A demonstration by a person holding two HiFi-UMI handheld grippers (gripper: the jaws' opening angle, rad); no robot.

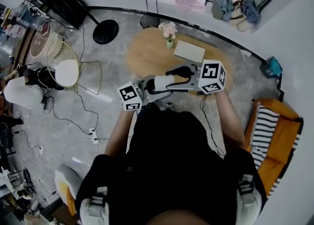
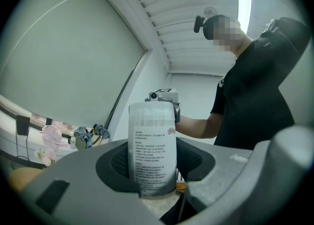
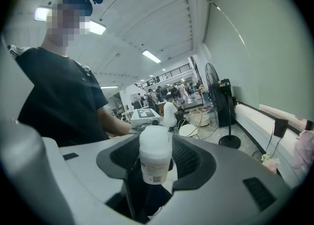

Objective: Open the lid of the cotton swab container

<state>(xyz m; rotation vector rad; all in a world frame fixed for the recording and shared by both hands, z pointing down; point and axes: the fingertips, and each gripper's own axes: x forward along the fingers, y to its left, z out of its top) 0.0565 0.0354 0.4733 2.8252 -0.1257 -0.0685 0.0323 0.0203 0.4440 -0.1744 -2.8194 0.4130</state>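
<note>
In the head view the white cotton swab container (image 1: 164, 83) lies level in front of the person's chest, between the two grippers. My left gripper (image 1: 151, 88) comes from the left and my right gripper (image 1: 177, 79) from the right. In the left gripper view the container (image 2: 152, 145) stands between the dark pads (image 2: 117, 162), printed label facing the camera, and the left gripper (image 2: 153, 172) is shut on its body. In the right gripper view the container's rounded white end (image 3: 155, 144) rises between the jaws, and the right gripper (image 3: 156, 162) is shut on it. Whether the lid has parted from the body is hidden.
Below the grippers stands an oval wooden table (image 1: 147, 60) with a small flower vase (image 1: 169, 34) and a white flat box (image 1: 189, 51). A white wire chair (image 1: 67, 71) and a floor fan (image 1: 105, 31) are at the left, an orange sofa (image 1: 274, 138) at the right.
</note>
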